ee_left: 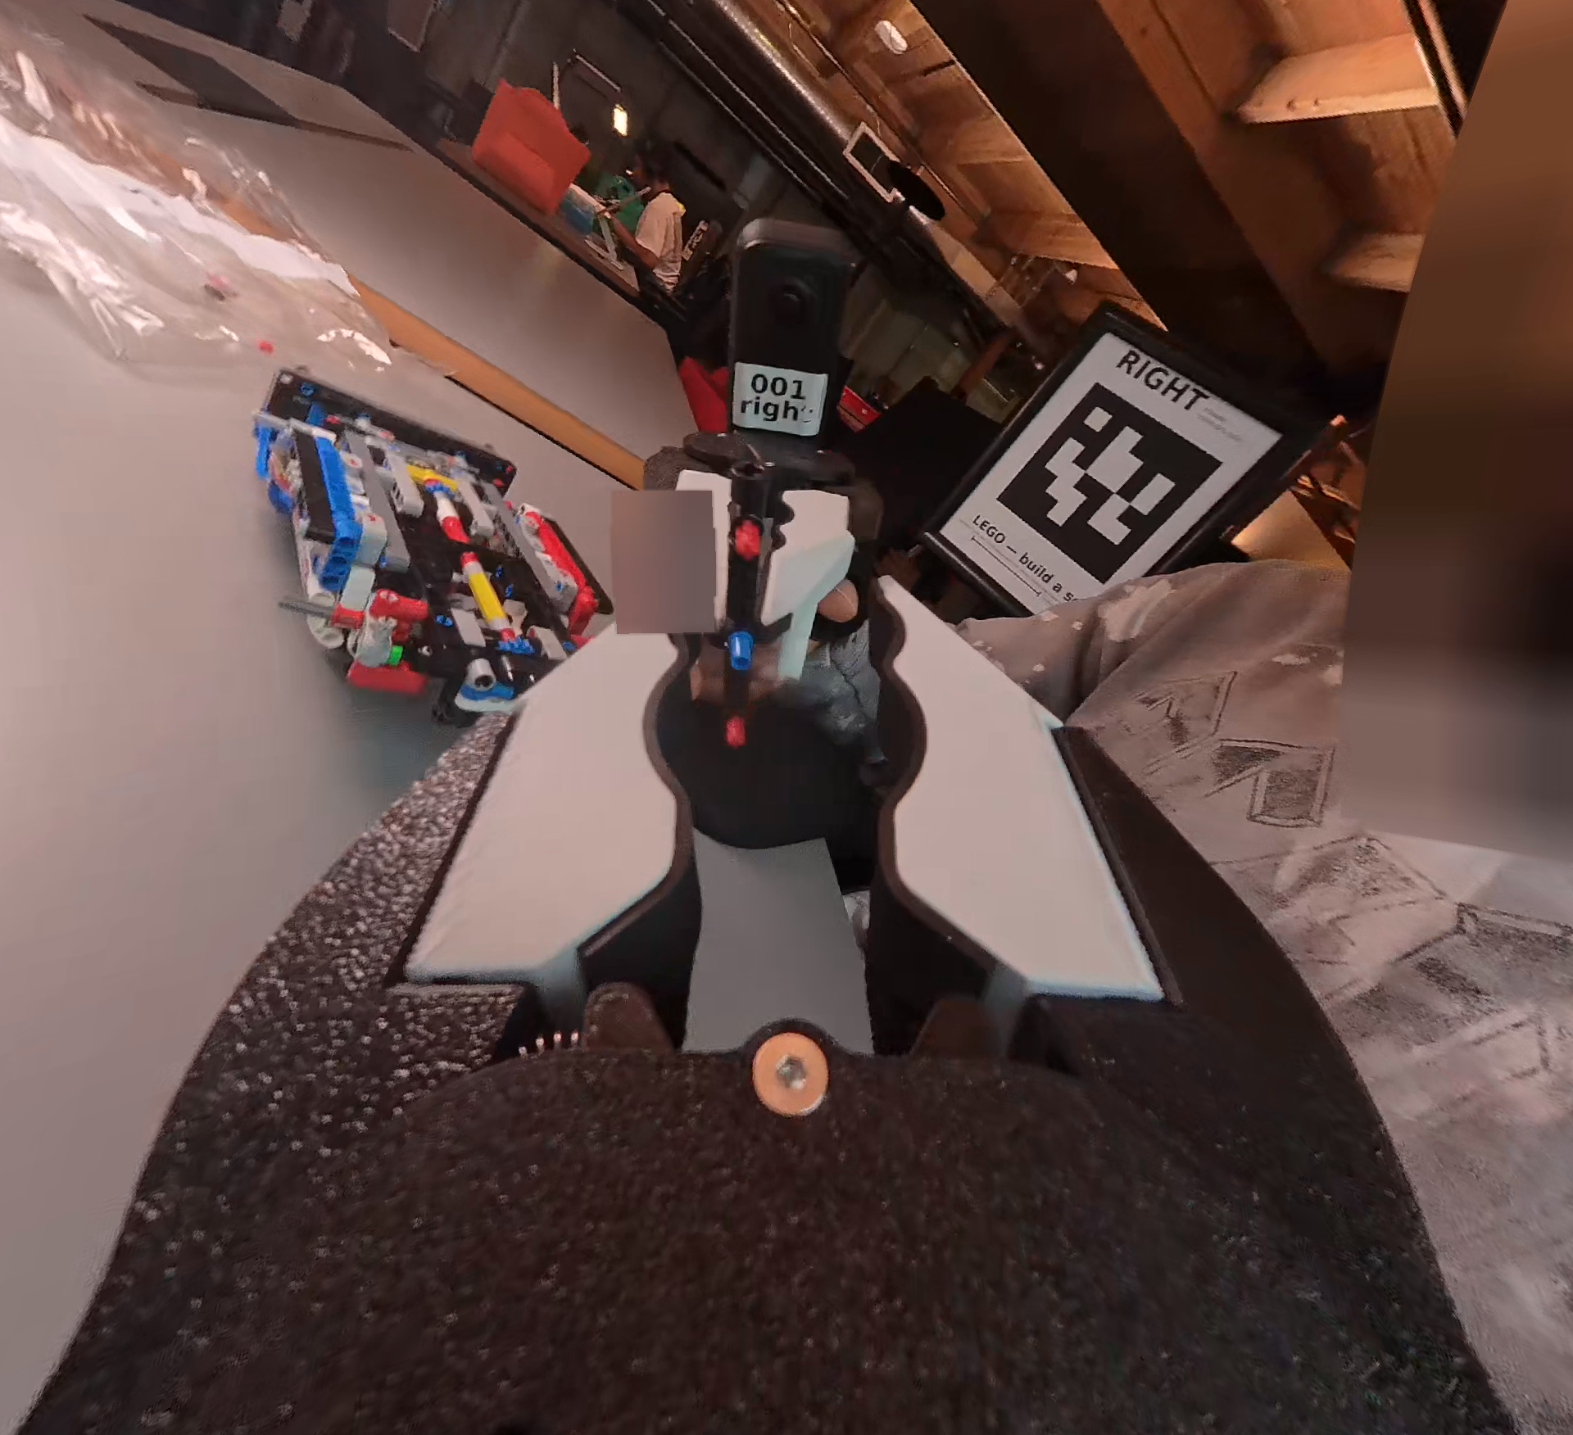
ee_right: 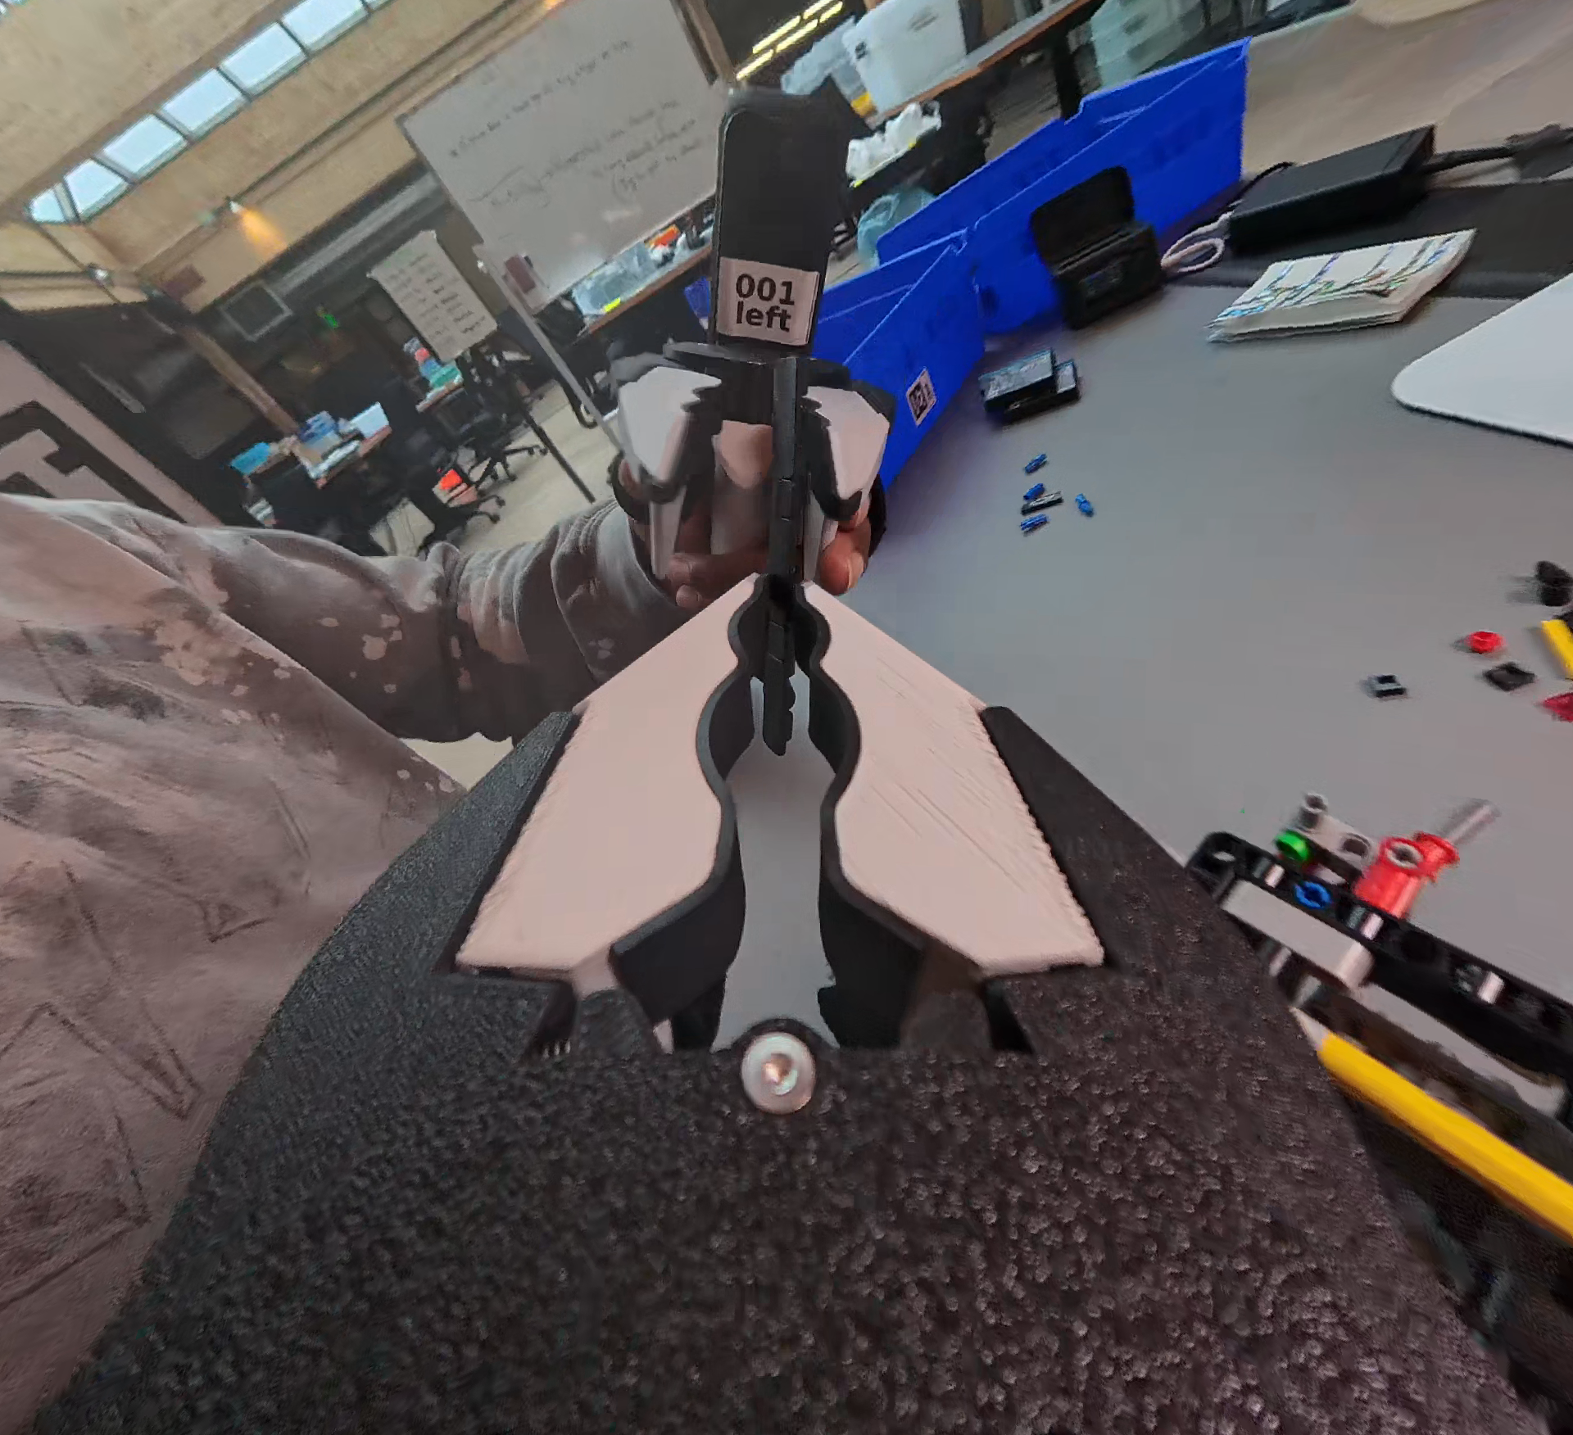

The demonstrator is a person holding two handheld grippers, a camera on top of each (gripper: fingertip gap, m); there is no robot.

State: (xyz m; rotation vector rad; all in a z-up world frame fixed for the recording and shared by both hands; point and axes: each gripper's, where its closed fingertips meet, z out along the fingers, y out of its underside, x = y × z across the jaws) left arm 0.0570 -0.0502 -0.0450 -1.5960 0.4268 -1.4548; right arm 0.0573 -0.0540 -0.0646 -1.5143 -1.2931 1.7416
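Note:
My right gripper is shut on a long black beam held in the air, pinching it about mid-length. In the left wrist view the beam carries two red pins and a blue pin. My left gripper faces the right one and is open, its jaws apart on either side of the beam's end. The left gripper's white fingers show spread around the beam's far end. The right gripper's fingers show close against the beam.
A multicoloured brick assembly lies on the grey table, with plastic bags behind. Blue bins, a booklet, loose blue pins, a small part-built piece and a yellow rod lie to the right. Left and right tips are no more than a few centimetres apart.

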